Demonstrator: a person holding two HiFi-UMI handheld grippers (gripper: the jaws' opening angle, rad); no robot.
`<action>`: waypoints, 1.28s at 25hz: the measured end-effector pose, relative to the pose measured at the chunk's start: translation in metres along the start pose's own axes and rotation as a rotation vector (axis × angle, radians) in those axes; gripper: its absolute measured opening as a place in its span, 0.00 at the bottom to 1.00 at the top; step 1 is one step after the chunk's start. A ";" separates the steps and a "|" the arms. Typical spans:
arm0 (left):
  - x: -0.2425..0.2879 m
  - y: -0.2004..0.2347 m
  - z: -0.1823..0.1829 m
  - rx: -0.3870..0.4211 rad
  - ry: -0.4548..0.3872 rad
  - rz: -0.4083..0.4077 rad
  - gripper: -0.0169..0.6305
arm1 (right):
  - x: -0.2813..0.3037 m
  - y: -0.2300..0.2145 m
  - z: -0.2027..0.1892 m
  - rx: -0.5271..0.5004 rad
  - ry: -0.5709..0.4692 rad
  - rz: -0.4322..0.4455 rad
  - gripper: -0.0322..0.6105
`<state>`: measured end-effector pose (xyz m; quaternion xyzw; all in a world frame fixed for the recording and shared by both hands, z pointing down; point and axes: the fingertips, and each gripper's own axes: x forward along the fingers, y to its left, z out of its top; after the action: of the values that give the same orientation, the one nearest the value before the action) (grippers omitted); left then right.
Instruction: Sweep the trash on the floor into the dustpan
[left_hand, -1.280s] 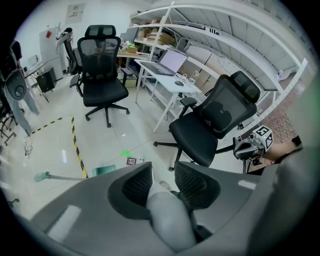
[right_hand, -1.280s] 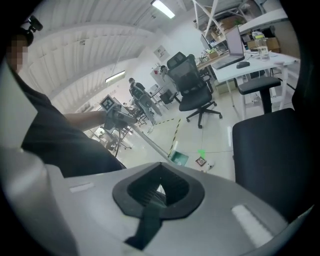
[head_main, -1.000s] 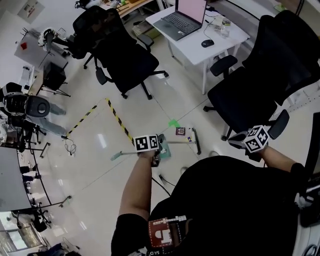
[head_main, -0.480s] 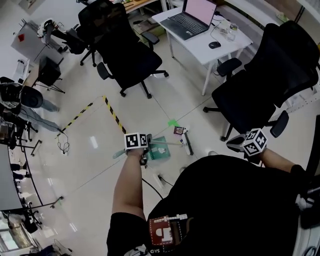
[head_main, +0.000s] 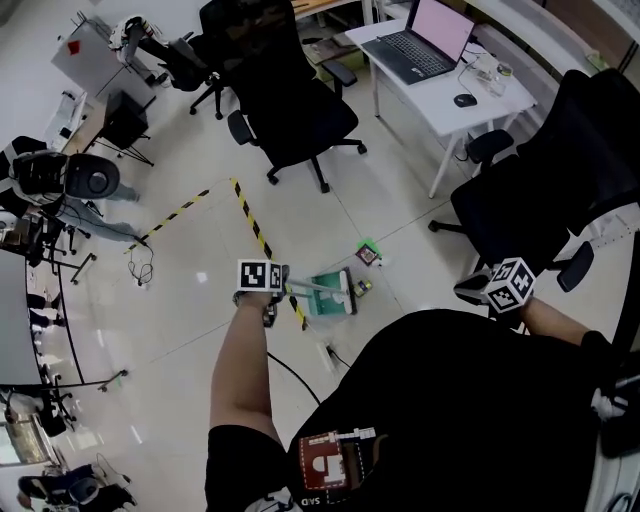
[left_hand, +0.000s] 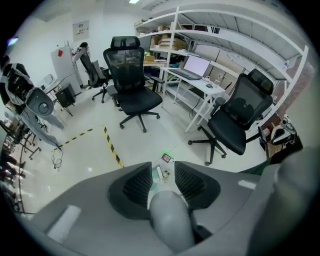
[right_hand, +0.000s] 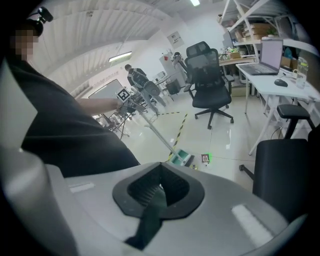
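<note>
While the left tool (left_hand: 163, 175) pinches a grey round handle (left_hand: 167, 220), its pale pole (right_hand: 150, 127) slants down to the dustpan (head_main: 328, 296), which sits low on the floor just in front of the person. Dustpan: teal-green, rectangular, one dark edge, a white bar across it. Right tool (right_hand: 159, 186) is pressed together on a thin dark green strip (right_hand: 148, 217); its far end is out of view. Trash: a small dark square packet (head_main: 368, 254) with a green scrap touching it, near the dustpan's far side; a small yellowish bit (head_main: 365, 287) just beside the pan. Yellow-black tape (head_main: 250, 225) runs across the floor up to the pan. A black cable (head_main: 300, 372) lies nearer the person. Two black office chairs (head_main: 295, 105) (head_main: 560, 190) flank a white counter (head_main: 430, 95) carrying a laptop (head_main: 425, 45); the right-hand chair's base stands near the packet.
</note>
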<state>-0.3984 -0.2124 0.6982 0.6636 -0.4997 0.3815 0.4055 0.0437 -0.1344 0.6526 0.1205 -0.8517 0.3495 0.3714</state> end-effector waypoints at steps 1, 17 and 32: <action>-0.006 0.006 -0.002 -0.007 -0.003 0.010 0.26 | 0.003 0.003 0.002 -0.008 0.003 0.005 0.04; -0.013 -0.039 0.015 -0.156 -0.126 -0.198 0.25 | 0.015 0.023 -0.006 -0.005 0.019 0.006 0.04; 0.051 -0.048 -0.034 0.049 0.050 -0.142 0.25 | -0.014 0.016 -0.029 0.044 0.032 -0.051 0.04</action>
<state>-0.3448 -0.1915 0.7504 0.6972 -0.4318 0.3803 0.4276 0.0618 -0.1032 0.6486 0.1448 -0.8343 0.3606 0.3912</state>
